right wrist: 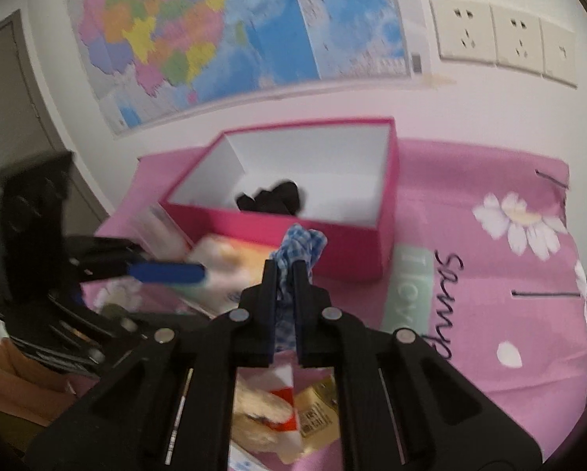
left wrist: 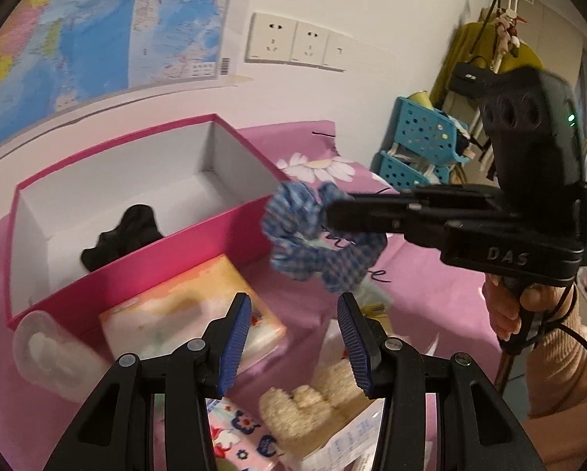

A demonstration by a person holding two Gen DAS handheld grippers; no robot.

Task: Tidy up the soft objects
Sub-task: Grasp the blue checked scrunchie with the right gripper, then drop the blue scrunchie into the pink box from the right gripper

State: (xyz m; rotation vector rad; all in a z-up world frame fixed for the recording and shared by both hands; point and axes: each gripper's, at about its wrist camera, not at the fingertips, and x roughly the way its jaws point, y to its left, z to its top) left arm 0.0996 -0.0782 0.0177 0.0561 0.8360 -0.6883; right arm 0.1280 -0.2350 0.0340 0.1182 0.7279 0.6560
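- Right gripper [right wrist: 285, 271]: jaws pressed together on a fold of the blue gingham scrunchie [left wrist: 317, 235]; the rest of the loop hangs free below the fingers, off the cloth, just beside the near right corner of the pink box [left wrist: 144, 271].
- Left gripper [left wrist: 293, 337]: jaws spread, nothing between the pads, hovering over clutter in front of the pink box.
- Step in hand, as I judge it: carry the scrunchie over the box wall. Lift the dangling loop clear of the rim before crossing; release well inside, near the black soft item [left wrist: 124, 235] on the box floor.
- Left wrist view alone shows the whole scrunchie and a cream plush piece [left wrist: 313, 400] in front of the box.
- Right wrist view alone shows the pinch close up; cloth fills the jaw gap.
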